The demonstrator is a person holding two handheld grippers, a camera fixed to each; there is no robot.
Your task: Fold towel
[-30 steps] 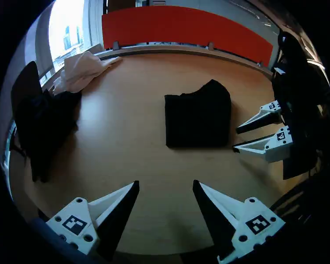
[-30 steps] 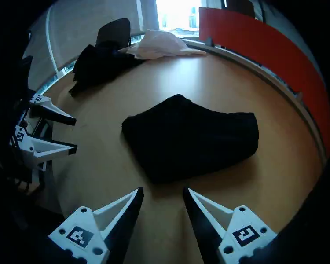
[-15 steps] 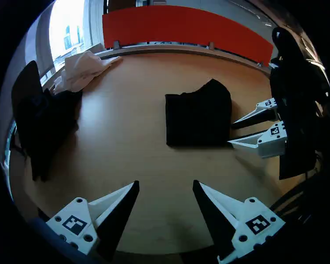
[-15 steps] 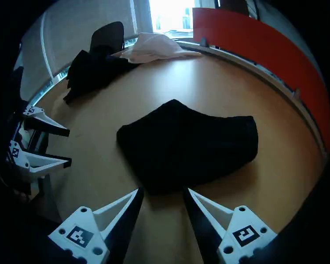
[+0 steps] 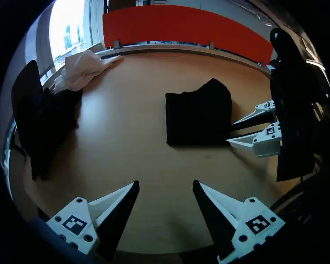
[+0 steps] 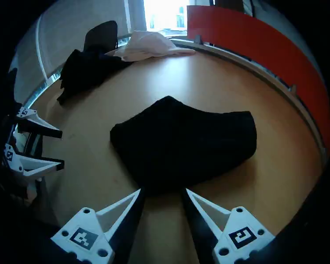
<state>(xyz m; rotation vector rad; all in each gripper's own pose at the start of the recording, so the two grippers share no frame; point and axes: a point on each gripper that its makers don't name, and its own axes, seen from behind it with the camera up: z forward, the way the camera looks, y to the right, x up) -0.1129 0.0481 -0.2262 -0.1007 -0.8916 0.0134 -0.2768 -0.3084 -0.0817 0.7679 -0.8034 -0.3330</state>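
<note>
Towel (image 6: 185,141), black and folded, is lying near the middle of the wooden surface (image 5: 121,145), and the right gripper (image 6: 162,191) is sitting at its near edge with fingers spread open, tips right at the fabric. The left gripper (image 5: 165,181) is hovering well apart from the towel, its fingers likewise standing open and holding nothing. A pale cloth (image 5: 83,68) and a heap of dark clothes (image 5: 46,119) are lying toward a far corner.

The camera on the left tongs (image 5: 165,181) looks from the near edge across the light wooden bench (image 5: 121,145) toward a red wall panel (image 5: 187,26), the folded black towel (image 5: 198,114) at mid-distance. The camera on the right tongs (image 6: 162,190) sits low, close against that towel, facing the window (image 6: 165,15). Both views share bench, towel and panel.
</note>
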